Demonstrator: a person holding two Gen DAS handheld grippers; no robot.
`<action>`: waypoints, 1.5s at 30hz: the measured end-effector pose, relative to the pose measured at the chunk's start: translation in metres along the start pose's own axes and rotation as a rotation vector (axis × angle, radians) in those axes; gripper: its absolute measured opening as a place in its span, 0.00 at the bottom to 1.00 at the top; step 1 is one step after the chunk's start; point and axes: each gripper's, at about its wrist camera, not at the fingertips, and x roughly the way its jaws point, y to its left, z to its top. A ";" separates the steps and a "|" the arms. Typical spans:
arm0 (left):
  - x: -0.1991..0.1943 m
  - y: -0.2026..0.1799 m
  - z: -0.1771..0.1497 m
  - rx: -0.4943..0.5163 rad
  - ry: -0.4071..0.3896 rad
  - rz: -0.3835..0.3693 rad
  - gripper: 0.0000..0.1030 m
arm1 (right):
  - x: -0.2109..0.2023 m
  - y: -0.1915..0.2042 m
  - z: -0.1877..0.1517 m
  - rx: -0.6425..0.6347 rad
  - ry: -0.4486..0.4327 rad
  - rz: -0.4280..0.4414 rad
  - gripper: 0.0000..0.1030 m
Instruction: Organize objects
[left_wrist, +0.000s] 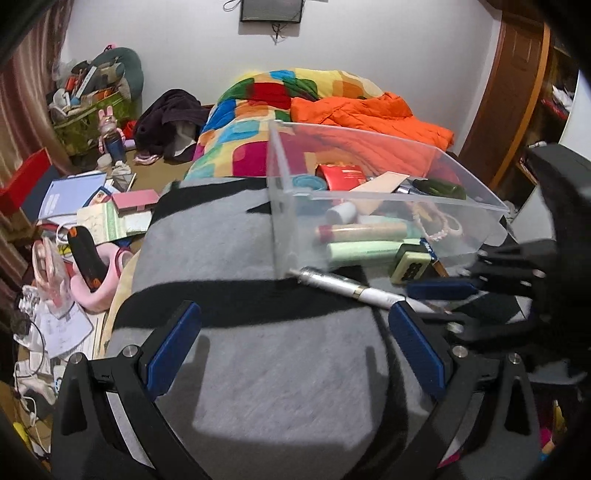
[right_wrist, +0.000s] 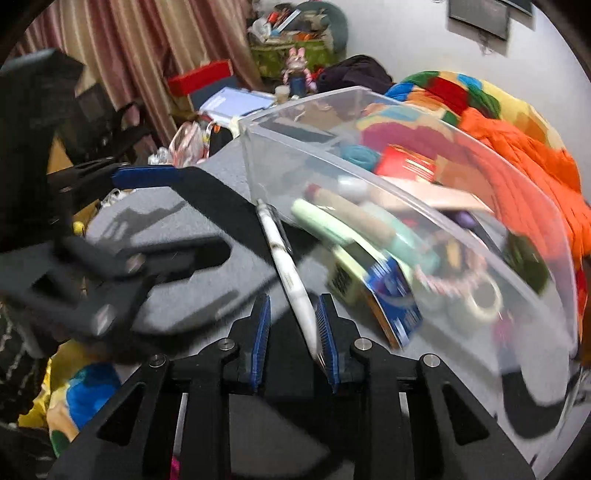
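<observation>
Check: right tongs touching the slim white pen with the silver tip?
Cannot tell. In the right wrist view the white pen lies between the right tongs, hard against one blue pad, but blur hides any gap; the other pad stands clear.

A white pen (right_wrist: 291, 273) with a silver tip and gold band was laid flat on grey-and-black cloth (left_wrist: 280, 369), just beside the near wall of a clear plastic bin (left_wrist: 476, 188); the bin was stood upright and was filled with tubes, a red box and beads.
</observation>
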 end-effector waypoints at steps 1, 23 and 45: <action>-0.002 0.003 -0.002 -0.009 0.000 -0.003 1.00 | 0.003 0.001 0.002 -0.007 0.011 -0.008 0.23; 0.028 -0.085 0.012 0.174 0.013 -0.019 0.78 | -0.090 -0.045 -0.101 0.185 -0.113 -0.075 0.10; 0.058 -0.098 0.015 0.198 0.056 0.000 0.23 | -0.107 -0.098 -0.032 0.355 -0.320 -0.068 0.10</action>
